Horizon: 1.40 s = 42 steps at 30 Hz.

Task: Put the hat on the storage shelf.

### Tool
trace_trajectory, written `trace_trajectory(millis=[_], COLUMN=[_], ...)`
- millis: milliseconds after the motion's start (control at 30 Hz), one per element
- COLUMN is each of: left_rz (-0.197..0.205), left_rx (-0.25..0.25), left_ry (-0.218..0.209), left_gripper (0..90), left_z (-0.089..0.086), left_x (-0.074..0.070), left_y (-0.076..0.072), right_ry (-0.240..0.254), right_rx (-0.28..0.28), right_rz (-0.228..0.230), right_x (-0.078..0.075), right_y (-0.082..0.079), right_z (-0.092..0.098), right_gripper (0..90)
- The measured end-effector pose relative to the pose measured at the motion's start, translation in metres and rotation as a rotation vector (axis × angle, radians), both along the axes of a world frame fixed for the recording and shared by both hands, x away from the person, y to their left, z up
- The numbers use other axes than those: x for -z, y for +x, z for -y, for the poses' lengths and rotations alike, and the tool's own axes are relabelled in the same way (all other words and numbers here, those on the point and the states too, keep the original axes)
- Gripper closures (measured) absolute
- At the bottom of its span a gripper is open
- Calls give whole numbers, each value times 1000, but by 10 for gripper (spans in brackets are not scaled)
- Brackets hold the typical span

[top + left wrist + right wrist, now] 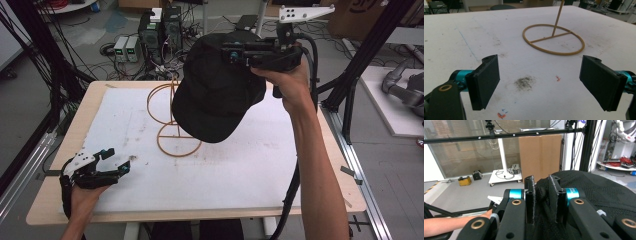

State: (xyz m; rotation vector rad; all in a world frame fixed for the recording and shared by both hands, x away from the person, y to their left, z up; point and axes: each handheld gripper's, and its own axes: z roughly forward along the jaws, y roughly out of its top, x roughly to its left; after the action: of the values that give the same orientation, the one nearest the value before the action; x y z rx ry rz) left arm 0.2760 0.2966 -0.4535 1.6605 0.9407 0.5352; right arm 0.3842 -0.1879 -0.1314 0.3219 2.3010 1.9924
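Observation:
A black cap [215,95] hangs in the air over the far middle of the table, brim down and toward me. My right gripper [231,54] is shut on its crown, held high in the person's raised hand. In the right gripper view the black fabric [596,192] is pinched between the two jaws of that gripper [541,185]. Under the cap stands a gold wire stand [172,127] with a ring base [553,39] and an upright rod. My left gripper [120,161] rests open near the table's front left corner, its pads [487,80] wide apart over bare white mat.
A white mat [240,165] covers the wooden table [40,210]. Black frame posts [350,85] stand at the right edge and cables trail off both sides. Power boxes and wires [150,40] lie on the floor behind the table. A dark smudge [524,82] marks the mat.

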Motion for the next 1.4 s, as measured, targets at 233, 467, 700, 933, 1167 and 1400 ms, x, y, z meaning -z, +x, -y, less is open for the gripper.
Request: trace_trajectory(millis=[233,467,700,933,1167,1400], left_rz=[-3,-3,-3,-6,-5,-7], left_rx=[0,0,2,1,2,-1], left_ry=[1,-7,-14,-21,-13,-10], left_gripper=[164,164,164,164,164,164], left_z=[0,0,-1,-1,-1,0], left_x=[0,0,0,0,0,0], left_y=[0,0,0,1,1,1], right_ry=[16,15,14,21,24,40], right_rx=[-21,-46,-62,-78,-92,-95], right_rz=[1,-15,-41,-75,-93,-98], right_x=[-4,5,16,31,46,57], right_y=[-2,9,26,42,56,69], right_z=[-7,-28,-53,-69,-71,-69], right_gripper=[783,784,783,783,783,782])
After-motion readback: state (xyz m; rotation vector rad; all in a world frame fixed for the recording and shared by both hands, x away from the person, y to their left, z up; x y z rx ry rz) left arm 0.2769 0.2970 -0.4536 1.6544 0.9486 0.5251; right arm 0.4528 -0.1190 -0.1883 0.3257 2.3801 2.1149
